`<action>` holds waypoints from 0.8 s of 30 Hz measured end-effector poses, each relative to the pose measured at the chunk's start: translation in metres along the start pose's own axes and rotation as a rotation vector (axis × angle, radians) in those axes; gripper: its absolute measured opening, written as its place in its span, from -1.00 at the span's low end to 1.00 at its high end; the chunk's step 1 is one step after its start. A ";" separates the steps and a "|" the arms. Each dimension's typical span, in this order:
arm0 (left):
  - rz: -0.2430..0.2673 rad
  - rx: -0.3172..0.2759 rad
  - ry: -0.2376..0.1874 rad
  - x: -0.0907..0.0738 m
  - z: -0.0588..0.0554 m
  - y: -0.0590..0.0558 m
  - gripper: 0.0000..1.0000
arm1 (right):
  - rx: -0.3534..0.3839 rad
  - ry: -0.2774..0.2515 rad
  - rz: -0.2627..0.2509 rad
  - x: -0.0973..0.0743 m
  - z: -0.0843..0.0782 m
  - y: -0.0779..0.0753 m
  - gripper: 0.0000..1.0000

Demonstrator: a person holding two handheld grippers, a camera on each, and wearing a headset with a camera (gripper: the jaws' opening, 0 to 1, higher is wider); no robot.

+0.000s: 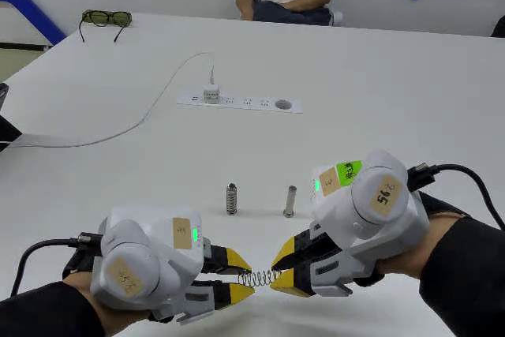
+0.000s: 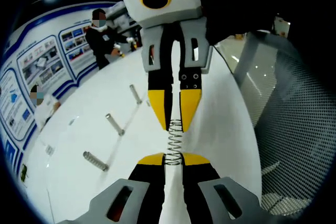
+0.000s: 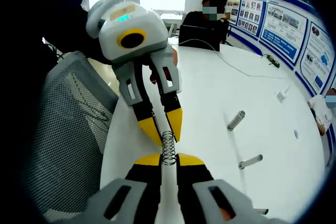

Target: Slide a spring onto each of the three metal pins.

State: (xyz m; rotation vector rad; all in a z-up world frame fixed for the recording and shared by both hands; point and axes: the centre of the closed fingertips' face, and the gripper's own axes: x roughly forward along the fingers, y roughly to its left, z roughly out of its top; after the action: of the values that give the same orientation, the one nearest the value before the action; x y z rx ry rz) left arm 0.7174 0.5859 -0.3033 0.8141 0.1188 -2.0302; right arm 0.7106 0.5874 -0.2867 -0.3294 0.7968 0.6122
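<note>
Head view: left gripper point(image 1: 239, 277) and right gripper point(image 1: 282, 267) each clamp one spring point(image 1: 259, 278) end; ends hidden between jaws.

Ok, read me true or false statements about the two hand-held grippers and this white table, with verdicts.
1. The left hand-held gripper and right hand-held gripper pinch one small coiled metal spring between them. True.
2. All three pins already wear springs. False: one upright metal pin does; the middle pin and far pin are bare.
3. Dark-framed green glasses lie on the white table. True.
4. The white power strip has nothing plugged in. False: a white plug with a cable sits in it.
</note>
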 end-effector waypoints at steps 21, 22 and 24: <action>0.035 -0.132 -0.089 -0.008 0.015 0.011 -0.81 | -0.007 -0.128 -0.043 -0.016 0.042 -0.006 -0.77; 0.038 -0.153 -0.101 -0.009 0.016 0.012 -0.81 | -0.005 -0.138 -0.047 -0.017 0.044 -0.007 -0.77; 0.043 -0.173 -0.114 -0.011 0.018 0.014 -0.81 | -0.002 -0.153 -0.053 -0.017 0.047 -0.008 -0.77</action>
State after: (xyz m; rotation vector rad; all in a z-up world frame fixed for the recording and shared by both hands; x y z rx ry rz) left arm 0.7237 0.5792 -0.2799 0.5866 0.2078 -1.9896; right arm 0.7329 0.5974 -0.2421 -0.3011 0.6390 0.5814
